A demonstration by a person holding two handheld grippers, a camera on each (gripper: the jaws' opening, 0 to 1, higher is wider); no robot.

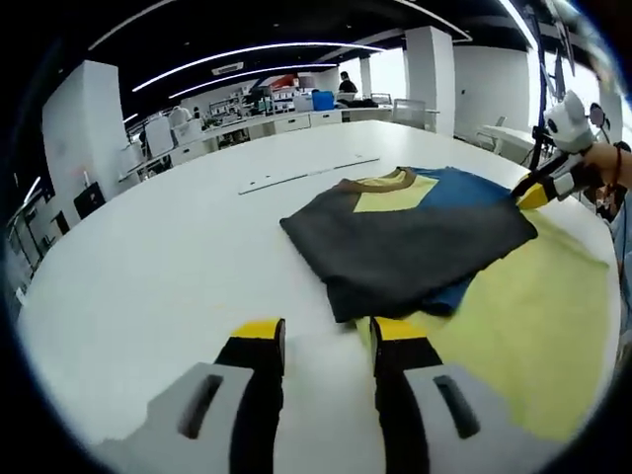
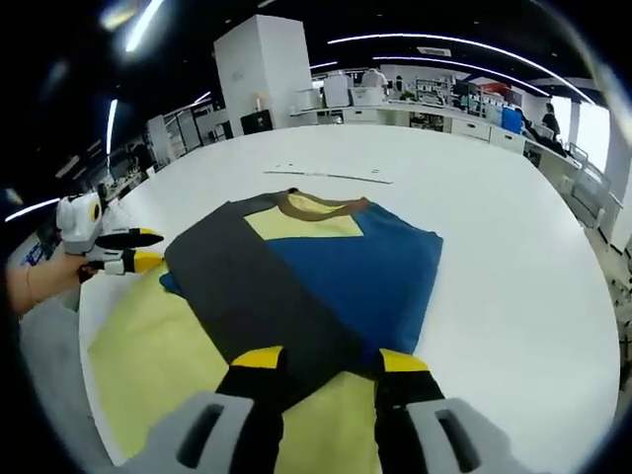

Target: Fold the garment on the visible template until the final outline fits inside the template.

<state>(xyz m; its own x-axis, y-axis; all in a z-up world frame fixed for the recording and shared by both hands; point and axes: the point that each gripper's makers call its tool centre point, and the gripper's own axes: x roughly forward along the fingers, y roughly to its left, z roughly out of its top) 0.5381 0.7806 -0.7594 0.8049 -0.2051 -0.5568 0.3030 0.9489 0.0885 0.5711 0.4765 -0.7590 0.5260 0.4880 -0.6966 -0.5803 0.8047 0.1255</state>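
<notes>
A folded garment [image 1: 415, 242], dark grey over blue with a yellow chest patch and brown collar, lies on a pale yellow template sheet [image 1: 538, 326]. My left gripper [image 1: 328, 336] hovers open over the white table just short of the garment's edge, nothing between its jaws. The right gripper [image 1: 541, 190] sits at the garment's far corner. In the right gripper view the garment [image 2: 296, 267] spreads ahead on the template [image 2: 148, 346]. My right gripper [image 2: 329, 360] has its jaws apart, with the grey corner lying between them. The left gripper [image 2: 146, 250] is at the left edge, open.
A large white table [image 1: 148, 257] carries everything. A thin white strip [image 1: 306, 176] lies beyond the garment, the same strip [image 2: 336, 175] seen from the other side. A person's hand [image 2: 39, 276] holds the left gripper. Desks and equipment stand far behind.
</notes>
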